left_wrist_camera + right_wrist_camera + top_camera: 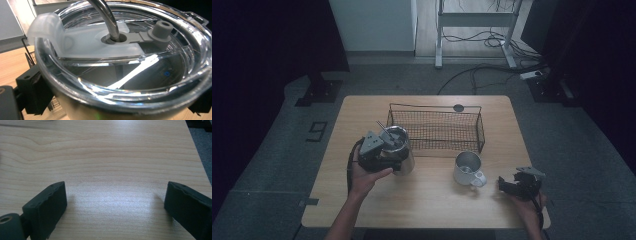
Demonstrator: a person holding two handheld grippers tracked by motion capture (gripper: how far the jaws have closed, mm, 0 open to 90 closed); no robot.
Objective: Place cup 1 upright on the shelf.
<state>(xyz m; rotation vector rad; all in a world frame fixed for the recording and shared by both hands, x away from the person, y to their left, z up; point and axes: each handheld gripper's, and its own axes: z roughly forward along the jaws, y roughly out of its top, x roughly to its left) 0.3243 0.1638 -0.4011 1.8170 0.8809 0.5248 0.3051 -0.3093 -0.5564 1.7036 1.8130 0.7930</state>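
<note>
- Left hand-held gripper [384, 152] clenches the steel tumbler [399, 150] just before the wire basket [437, 127]; clear lid [120, 57] on, metal straw [105, 17] through it.
- Right hand-held gripper [512, 185] rests released near the bench [432, 200] right edge.
- White mug [468, 169] stands between, open bench around.

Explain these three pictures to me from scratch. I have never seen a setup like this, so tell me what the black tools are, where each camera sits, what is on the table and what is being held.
No robot here: a person holds a hand-held two-jaw gripper in each hand. The high view looks down on a wooden table from above the person's side. On it stand a wire basket, a white mug and a steel tumbler with a clear lid and metal straw. The other two pictures come from cameras riding on the grippers. The left gripper has its jaws on either side of the tumbler and seems to grip it. The right gripper hovers open over bare wood, near the table's right front corner.
</note>
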